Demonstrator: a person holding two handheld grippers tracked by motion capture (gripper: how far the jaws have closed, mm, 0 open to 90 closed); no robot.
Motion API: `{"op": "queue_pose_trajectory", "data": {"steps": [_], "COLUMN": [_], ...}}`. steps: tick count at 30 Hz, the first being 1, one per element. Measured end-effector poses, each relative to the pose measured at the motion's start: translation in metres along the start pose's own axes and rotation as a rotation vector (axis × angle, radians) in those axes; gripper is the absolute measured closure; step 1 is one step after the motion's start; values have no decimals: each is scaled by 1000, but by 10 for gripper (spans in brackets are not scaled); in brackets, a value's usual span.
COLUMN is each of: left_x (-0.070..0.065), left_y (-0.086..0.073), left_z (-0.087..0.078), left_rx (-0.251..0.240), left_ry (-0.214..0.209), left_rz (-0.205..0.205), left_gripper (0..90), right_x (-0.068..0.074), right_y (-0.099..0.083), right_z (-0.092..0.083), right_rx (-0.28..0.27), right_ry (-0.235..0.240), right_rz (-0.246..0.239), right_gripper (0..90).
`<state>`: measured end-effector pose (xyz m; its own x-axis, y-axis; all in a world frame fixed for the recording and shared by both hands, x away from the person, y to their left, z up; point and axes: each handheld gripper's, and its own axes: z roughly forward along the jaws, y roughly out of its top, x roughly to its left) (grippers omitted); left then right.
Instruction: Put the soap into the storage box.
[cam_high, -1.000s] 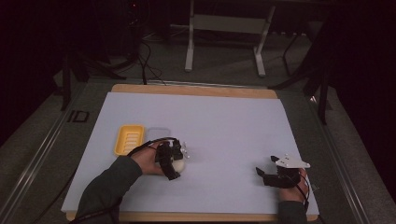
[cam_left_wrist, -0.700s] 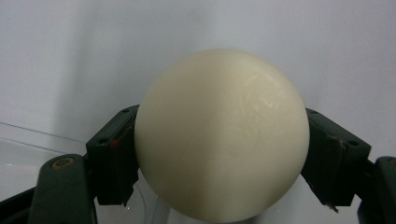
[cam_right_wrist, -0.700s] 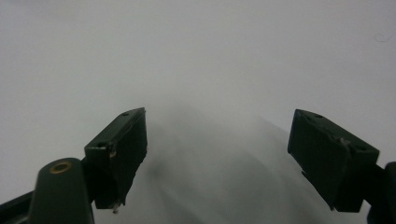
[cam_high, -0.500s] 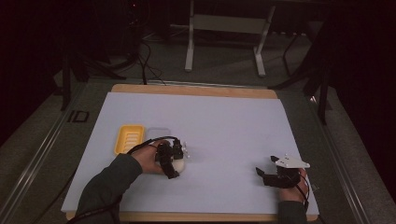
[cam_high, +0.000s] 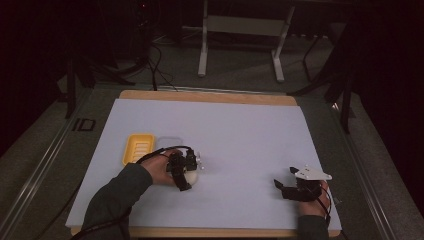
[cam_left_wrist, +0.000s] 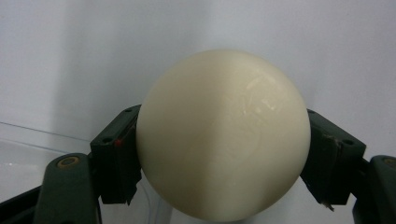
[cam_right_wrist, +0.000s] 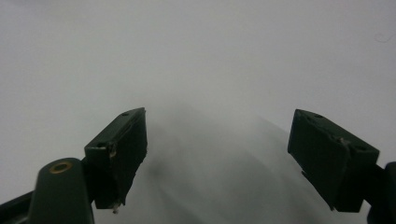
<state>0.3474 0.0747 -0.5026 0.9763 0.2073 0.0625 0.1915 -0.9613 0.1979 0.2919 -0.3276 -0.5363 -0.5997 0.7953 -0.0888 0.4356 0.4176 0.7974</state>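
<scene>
Left tongs (cam_left_wrist: 219, 154) clamping cream ball (cam_left_wrist: 223, 135) (glossy), right tongs (cam_right_wrist: 219, 158) agape

Smooth cream-white ball (cam_left_wrist: 223, 135), round and glossy, clamped between left tongs (cam_left_wrist: 219, 154), beside yellow tray (cam_high: 138, 148)

Two dark characters reading roughly "ID", on the grey floor (cam_high: 50, 150) just left of the table (cam_high: 210, 97) in the high view (small and dim, so uncertain), faint embossed marks on the cream ball (cam_left_wrist: 223, 135), unreadable
</scene>
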Motion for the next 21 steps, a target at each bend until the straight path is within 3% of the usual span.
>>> {"op": "queue_pose_trajectory", "data": {"steps": [11, 21], "left_x": [1, 4], "left_y": [-1, -5], "left_z": [-5, -14], "left_rx": [-9, -26], "left_ry": [-18, -7], "left_rz": [-11, -24], "left_gripper": [248, 249], "right_x": [0, 0], "right_y": [0, 0], "right_z": [0, 0], "right_rx": [0, -1], "right_ry": [-1, -2], "right_rz": [-1, 1], "right_gripper": [197, 197]}}
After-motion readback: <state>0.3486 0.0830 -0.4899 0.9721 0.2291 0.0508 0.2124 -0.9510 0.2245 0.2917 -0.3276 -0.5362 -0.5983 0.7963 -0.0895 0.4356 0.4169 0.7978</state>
